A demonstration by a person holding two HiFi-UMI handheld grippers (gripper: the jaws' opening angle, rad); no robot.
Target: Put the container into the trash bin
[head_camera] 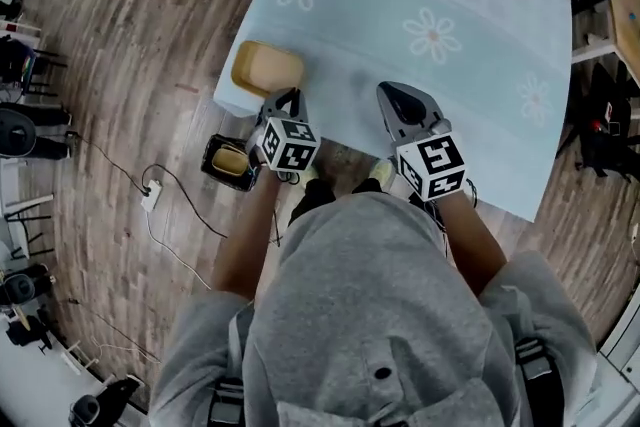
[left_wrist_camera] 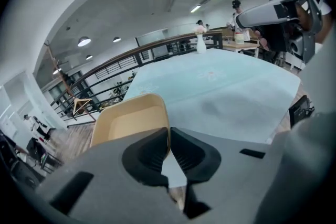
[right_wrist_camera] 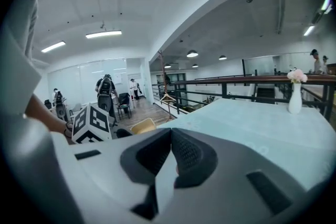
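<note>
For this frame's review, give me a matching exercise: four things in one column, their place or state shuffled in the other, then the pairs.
1. container
2. trash bin
3. vase
4. right gripper

A. on the wooden floor beside the table
B. jaws together, nothing between them
C. near the table's far end
D. at the table's corner, rim between the left gripper jaws

Pairs: 1-D, 2-A, 3-C, 4-B.

Left hand-held gripper (head_camera: 283, 101): jaws pinched on the container (left_wrist_camera: 131, 120) rim, angled downward.
Right hand-held gripper (head_camera: 400, 101): jaws together, empty, nearer level.
Forearms: bare, extended forward, side by side.
</note>
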